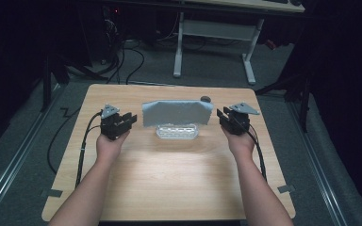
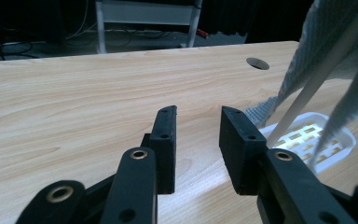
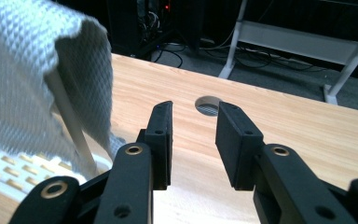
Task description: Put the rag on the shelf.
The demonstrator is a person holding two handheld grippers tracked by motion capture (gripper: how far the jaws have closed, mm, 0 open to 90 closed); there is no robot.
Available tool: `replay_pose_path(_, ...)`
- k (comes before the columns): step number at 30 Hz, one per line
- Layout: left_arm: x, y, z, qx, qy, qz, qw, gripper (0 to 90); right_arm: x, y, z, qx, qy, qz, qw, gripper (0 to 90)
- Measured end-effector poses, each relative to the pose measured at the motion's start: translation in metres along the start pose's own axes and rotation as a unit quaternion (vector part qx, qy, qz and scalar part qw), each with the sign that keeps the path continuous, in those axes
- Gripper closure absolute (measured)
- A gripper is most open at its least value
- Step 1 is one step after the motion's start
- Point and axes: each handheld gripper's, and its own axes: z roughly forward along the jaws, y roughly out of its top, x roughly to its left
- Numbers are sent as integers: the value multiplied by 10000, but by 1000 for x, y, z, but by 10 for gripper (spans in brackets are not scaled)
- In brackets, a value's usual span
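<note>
We saw the desk point(image 1: 169, 179) as the largest thing, its pale wood bare in front of both hands and lit brightest between the forearms. Next in size, the grey towel point(image 1: 176, 113) hung draped over the white rack point(image 1: 177, 131), which stood midway between the two tools, just inward of each one's jaw tips. From the left gripper view the towel point(image 2: 328, 60) rose to the right of the jaws and ahead of them, a white rod of the rack point(image 2: 307, 142) slanting up beneath it. From the right gripper view the same cloth point(image 3: 32, 74) hung to the left of the jaws, over the rack point(image 3: 14, 175).

Our left hand-held gripper point(image 1: 128, 119) had its jaws parted with nothing between them, pointing toward the towel's near edge but not touching it. Our right hand-held gripper point(image 1: 222, 115) stood likewise spread and empty, just off the towel's other edge. A small round hole point(image 3: 208, 105) in the desk lay straight ahead of the right jaws.

We judged the hanging to be finished: the towel sat over the rack, both sides falling fairly evenly, and neither tool held it. What seemed left was little, perhaps smoothing the cloth or drawing both tools away from the rack.
</note>
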Motion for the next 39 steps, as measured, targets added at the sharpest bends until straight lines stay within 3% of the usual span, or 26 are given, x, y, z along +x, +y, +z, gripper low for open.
replay_pose_path(14, 0, -18, -28, 113, 193, 49, 9997, 652, -1, -13, -27, 94, 56, -182, 9998, 605)
replay_pose_path(16, -1, -22, -34, 144, 198, 93, 9997, 643, 1, -16, -37, -62, 86, -229, 9997, 603)
replay_pose_path(22, -10, -39, -56, 181, 153, 97, 9997, 600, 10, -18, -53, 35, 29, -298, 9995, 602)
replay_pose_path(24, -14, -43, -62, 232, 159, 175, 9995, 585, 16, -21, -60, -74, 29, -399, 9992, 593)
replay_pose_path(26, -19, -47, -69, 269, 150, 240, 9992, 569, 21, -24, -66, 33, 88, -490, 9988, 576)
replay_pose_path(29, -23, -52, -77, 280, 107, 204, 9993, 552, 26, -30, -72, -40, 136, -505, 9986, 561)
replay_pose_path(35, -40, -78, -100, 501, -89, 265, 9984, 469, 38, -57, -89, 136, 325, -475, 9982, 505)
replay_pose_path(37, -46, -90, -108, 535, -32, 396, 9978, 439, 45, -78, -96, 290, 403, -545, 9973, 449)
replay_pose_path(38, -52, -106, -116, 675, 94, 619, 9957, 449, 47, -86, -99, 341, 420, -575, 9969, 430)
replay_pose_path(39, -52, -106, -116, 675, 94, 619, 9957, 474, 47, -86, -99, 341, 420, -575, 9969, 430)
